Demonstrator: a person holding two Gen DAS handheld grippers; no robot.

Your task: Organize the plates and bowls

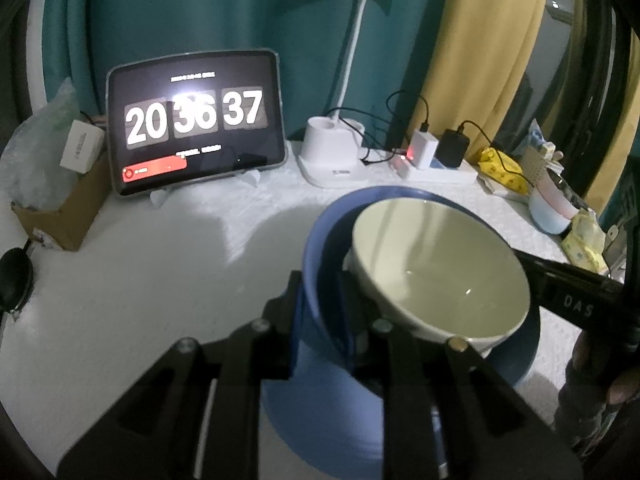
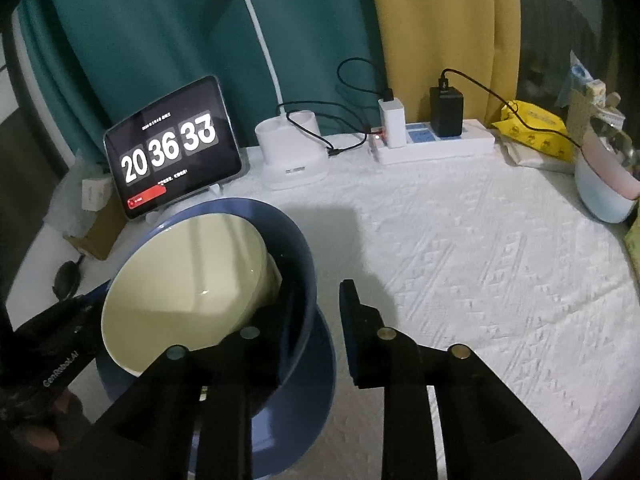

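While both tools straddle the rim of the blue bowl [image 1: 320, 240], it stands on a blue plate [image 2: 320, 392] near the front of the table [image 2: 480, 280].

A cream bowl [image 1: 436, 264] lies tilted inside the blue one and crowds the inner fingers. The left tool [image 1: 322, 308] has the wall at the bowl's 9 o'clock between its fingers, but whether they pinch it I cannot tell. The right tool [image 2: 318, 312] at 3 o'clock is released, its outer finger clear of the wall. Beyond the bowl, a tablet [image 1: 196, 120] showing a clock stands at 11 o'clock, a white lamp [image 1: 332, 148] at 12, a power strip [image 1: 436, 172] with chargers at 1, a yellow packet [image 1: 500, 168] and pale tub [image 1: 548, 212] at 2, and a cardboard box [image 1: 60, 216] at 10.
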